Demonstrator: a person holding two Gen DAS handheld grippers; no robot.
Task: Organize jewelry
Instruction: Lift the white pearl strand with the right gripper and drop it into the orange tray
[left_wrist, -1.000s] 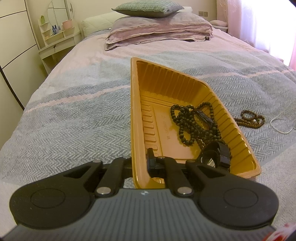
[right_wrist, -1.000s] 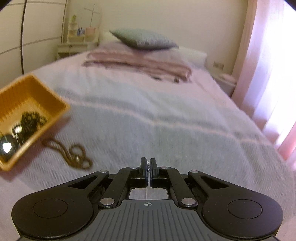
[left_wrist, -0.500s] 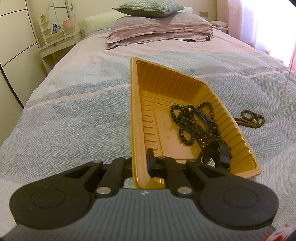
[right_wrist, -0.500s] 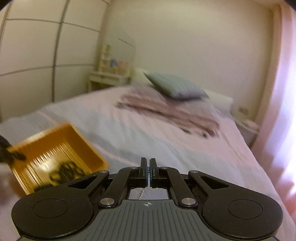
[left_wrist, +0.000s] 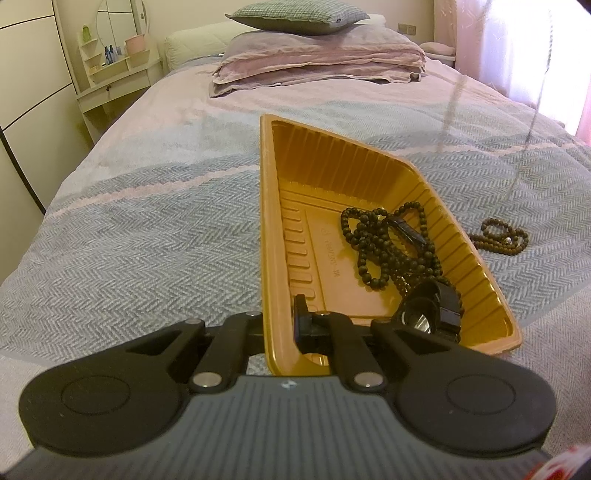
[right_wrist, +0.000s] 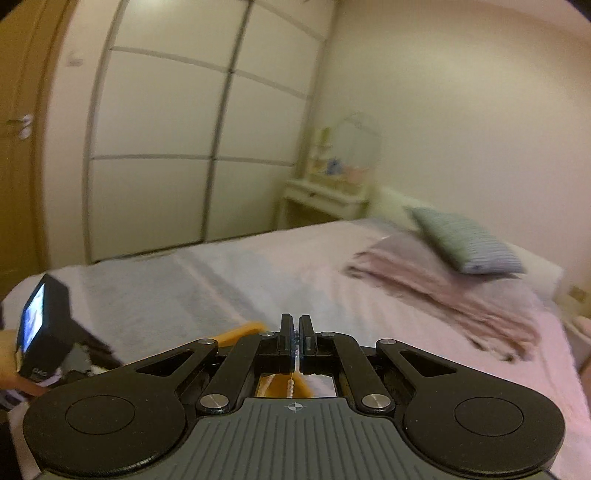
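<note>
Amber plastic tray (left_wrist: 280, 229) sits tilted on the bed (left_wrist: 140, 236), its near left wall pinched between the pressed-together fingers of the left tool (left_wrist: 284, 325). Ahead and right of that tool, inside the tray, lie a black bead necklace (left_wrist: 384, 247) and a dark watch (left_wrist: 430, 312). Beyond the tray's right rim, a brown bead bracelet (left_wrist: 502, 238) rests on the bedcover, not yet gathered.

The right tool (right_wrist: 295, 341) is pressed together on a thin pearl strand (right_wrist: 290, 387), which hangs below its tips; in the left view the same strand shows as a faint blurred line high to the right. A corner of the tray shows just below and left of the right tool.

Risks, as I judge them: the strand is long and swinging, so it could drape over the rim or land on the bedcover if released too early. The grip on so fine a strand looks slight, so a jerk could let it slip. The tray is held by one thin wall; added weight or a bump could twist it and spill the beads.
</note>
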